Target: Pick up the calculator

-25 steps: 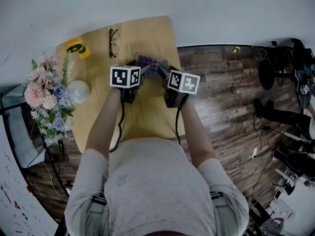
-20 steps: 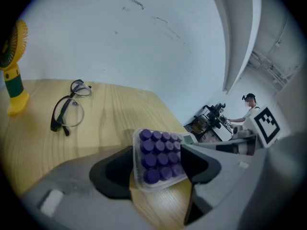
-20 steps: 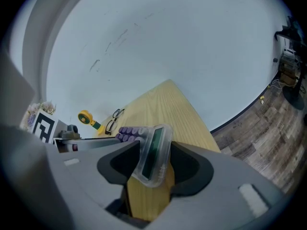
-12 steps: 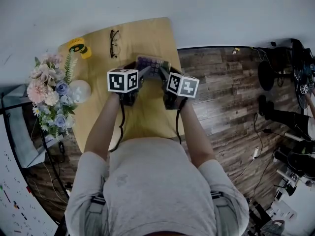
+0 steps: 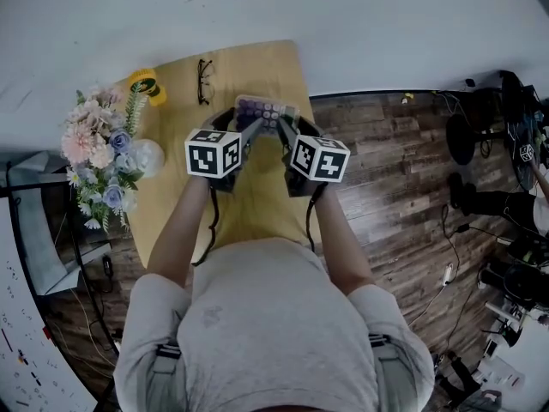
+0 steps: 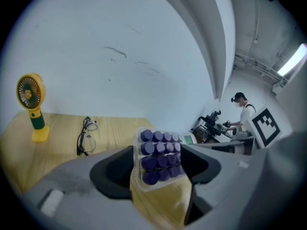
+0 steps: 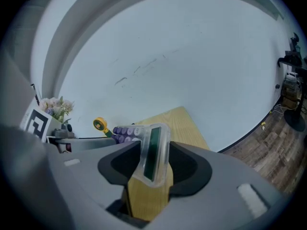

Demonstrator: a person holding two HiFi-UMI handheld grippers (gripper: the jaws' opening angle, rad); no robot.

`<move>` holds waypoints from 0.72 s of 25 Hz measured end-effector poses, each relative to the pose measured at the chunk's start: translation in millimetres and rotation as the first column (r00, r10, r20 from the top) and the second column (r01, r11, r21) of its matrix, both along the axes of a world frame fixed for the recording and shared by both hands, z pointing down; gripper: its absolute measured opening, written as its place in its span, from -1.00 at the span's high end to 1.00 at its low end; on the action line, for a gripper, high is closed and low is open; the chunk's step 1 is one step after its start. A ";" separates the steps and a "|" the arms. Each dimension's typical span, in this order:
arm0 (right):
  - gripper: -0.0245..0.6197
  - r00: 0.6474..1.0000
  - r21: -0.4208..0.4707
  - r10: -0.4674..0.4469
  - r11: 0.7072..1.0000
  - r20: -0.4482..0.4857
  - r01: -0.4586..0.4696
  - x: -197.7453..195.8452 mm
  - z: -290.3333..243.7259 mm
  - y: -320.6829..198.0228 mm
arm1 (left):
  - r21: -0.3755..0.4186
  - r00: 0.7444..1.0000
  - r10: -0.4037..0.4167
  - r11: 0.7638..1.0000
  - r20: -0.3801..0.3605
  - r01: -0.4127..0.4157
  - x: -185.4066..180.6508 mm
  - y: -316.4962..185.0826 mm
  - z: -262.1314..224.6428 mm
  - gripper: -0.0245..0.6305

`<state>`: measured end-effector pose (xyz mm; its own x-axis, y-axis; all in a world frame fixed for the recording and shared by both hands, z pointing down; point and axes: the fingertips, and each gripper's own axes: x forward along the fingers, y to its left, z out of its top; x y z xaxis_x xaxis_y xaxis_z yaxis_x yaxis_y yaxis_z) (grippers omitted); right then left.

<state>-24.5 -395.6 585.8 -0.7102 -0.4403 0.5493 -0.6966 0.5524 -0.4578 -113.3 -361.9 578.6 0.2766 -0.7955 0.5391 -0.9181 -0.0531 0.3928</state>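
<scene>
From the head view we see the calculator (image 5: 266, 112) over the far part of the wooden counter (image 5: 257, 65), caught between our two claws. The left claw (image 5: 245, 125) takes its left end and the right claw (image 5: 286, 127) takes its right end. A pair of glasses (image 5: 203, 80) lies just beyond on the left, a yellow fan (image 5: 147, 84) stands near the far left corner, and a bunch of flowers (image 5: 99, 148) sits at the counter's left side.

In the left gripper view we find the end with the purple keys (image 6: 160, 155) lodged between the jaws. Both pads press against its clear casing and the keys face the camera. The counter's wood shows underneath, so the calculator hangs free of the surface.

In the right gripper view the end with the green display (image 7: 153, 152) stands tilted between the jaws. They have just been closing, and both pads now clamp its edges, with bare wood showing below it
</scene>
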 end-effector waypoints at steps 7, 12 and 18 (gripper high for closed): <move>0.34 1.000 0.135 -0.002 0.991 0.023 -0.001 0.8 -43.3 10.9 | 0.109 0.997 -0.005 0.994 0.078 -0.004 1.6 12.0 -41.5 -0.05; 0.34 0.999 0.219 -0.003 0.976 0.033 -0.004 4.9 -72.9 17.1 | 0.177 0.993 -0.002 0.984 0.119 -0.019 6.0 19.5 -69.0 -0.05; 0.34 0.999 0.304 -0.007 0.953 0.034 -0.004 9.8 -102.8 23.6 | 0.238 0.990 0.005 0.970 0.143 -0.040 11.1 26.4 -95.2 -0.05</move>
<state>-14.7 -372.0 483.0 -0.7270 -0.5820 0.3645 -0.6826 0.6701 -0.2916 -102.2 -335.5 483.4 0.2313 -0.9007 0.3677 -0.9605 -0.1513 0.2337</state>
